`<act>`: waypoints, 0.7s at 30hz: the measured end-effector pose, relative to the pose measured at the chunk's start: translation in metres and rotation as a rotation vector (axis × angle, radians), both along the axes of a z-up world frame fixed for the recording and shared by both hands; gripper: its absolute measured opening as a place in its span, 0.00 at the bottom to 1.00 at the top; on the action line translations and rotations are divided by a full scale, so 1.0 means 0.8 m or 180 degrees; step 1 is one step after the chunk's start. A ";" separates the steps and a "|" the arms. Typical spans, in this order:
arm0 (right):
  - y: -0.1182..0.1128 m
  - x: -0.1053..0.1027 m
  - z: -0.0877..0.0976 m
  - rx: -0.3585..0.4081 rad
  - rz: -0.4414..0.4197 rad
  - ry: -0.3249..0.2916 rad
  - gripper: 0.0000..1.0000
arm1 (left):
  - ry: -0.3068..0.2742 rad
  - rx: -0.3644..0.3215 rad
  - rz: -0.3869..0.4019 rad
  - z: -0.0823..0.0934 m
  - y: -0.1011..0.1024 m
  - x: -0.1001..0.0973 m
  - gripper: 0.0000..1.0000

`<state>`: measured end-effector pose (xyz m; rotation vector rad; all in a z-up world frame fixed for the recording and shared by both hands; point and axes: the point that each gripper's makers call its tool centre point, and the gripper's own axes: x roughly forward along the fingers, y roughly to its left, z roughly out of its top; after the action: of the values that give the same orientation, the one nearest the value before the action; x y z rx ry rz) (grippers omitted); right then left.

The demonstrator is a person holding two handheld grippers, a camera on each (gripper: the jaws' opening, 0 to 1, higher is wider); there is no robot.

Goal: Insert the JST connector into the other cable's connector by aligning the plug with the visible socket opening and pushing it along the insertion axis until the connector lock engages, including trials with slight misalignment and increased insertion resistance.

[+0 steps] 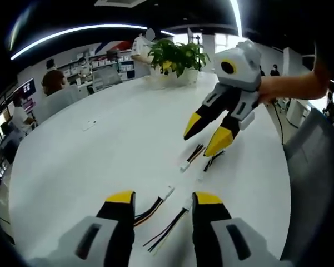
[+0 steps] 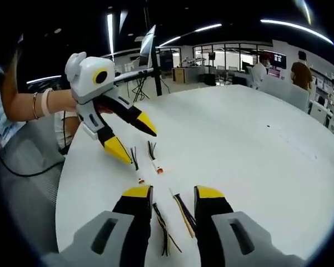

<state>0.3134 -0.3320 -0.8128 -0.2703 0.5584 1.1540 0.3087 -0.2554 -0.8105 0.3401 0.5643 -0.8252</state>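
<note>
I had both grippers over the white table, jaws wide and holding nothing: the left gripper above one pair of cables, the right gripper above the other pair. No containers; all four cables lay loose on the table, unmated. Connectors were tiny, so I couldn't tell plug from socket, and the jaws cut off some wire ends.

A round white table carries four short cables with connectors and a potted plant.
</note>
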 end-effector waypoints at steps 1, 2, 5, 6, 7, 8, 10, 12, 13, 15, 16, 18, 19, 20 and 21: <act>0.000 0.000 -0.001 -0.0014 0.0021 -0.0011 0.25 | -0.0001 0.0008 -0.0010 -0.001 0.000 0.000 0.33; 0.001 0.000 -0.003 -0.0029 0.0046 -0.0023 0.24 | 0.0001 0.0017 -0.0017 -0.002 0.000 0.000 0.33; 0.001 0.001 -0.008 -0.0074 0.0080 -0.0018 0.24 | 0.0010 0.0048 -0.0049 -0.005 0.000 0.001 0.32; 0.001 0.002 -0.009 -0.0086 0.0086 -0.0011 0.25 | 0.0012 0.0053 -0.0057 -0.006 0.000 0.001 0.32; 0.001 0.002 -0.010 -0.0093 0.0098 -0.0012 0.24 | 0.0012 0.0060 -0.0072 -0.006 0.000 0.001 0.31; 0.001 0.003 -0.011 -0.0103 0.0122 -0.0015 0.23 | 0.0013 0.0060 -0.0079 -0.007 0.000 0.002 0.30; 0.002 0.003 -0.012 -0.0118 0.0160 -0.0022 0.23 | 0.0019 0.0063 -0.0092 -0.008 -0.001 0.003 0.29; 0.002 0.006 -0.016 -0.0132 0.0196 -0.0020 0.22 | 0.0022 0.0076 -0.0126 -0.010 -0.002 0.003 0.28; 0.002 0.006 -0.017 -0.0141 0.0218 -0.0023 0.21 | 0.0028 0.0077 -0.0137 -0.011 -0.003 0.003 0.28; 0.003 0.008 -0.020 -0.0168 0.0241 -0.0020 0.23 | 0.0070 0.0062 -0.0174 -0.013 -0.006 0.002 0.28; 0.002 0.008 -0.022 -0.0186 0.0259 -0.0017 0.23 | 0.0077 0.0056 -0.0186 -0.014 -0.007 0.002 0.28; 0.002 0.008 -0.025 -0.0221 0.0312 -0.0029 0.23 | 0.0082 0.0029 -0.0201 -0.014 -0.009 0.004 0.27; 0.003 0.007 -0.026 -0.0234 0.0333 -0.0038 0.22 | 0.0086 0.0014 -0.0205 -0.015 -0.010 0.005 0.27; 0.004 0.007 -0.027 -0.0239 0.0344 -0.0038 0.22 | 0.0086 0.0009 -0.0211 -0.015 -0.011 0.005 0.27; 0.004 0.007 -0.028 -0.0243 0.0353 -0.0035 0.21 | 0.0084 0.0013 -0.0222 -0.015 -0.011 0.006 0.27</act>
<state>0.3190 -0.3286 -0.8349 -0.3768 0.5845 1.2390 0.3135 -0.2641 -0.8226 0.3548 0.5815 -0.8970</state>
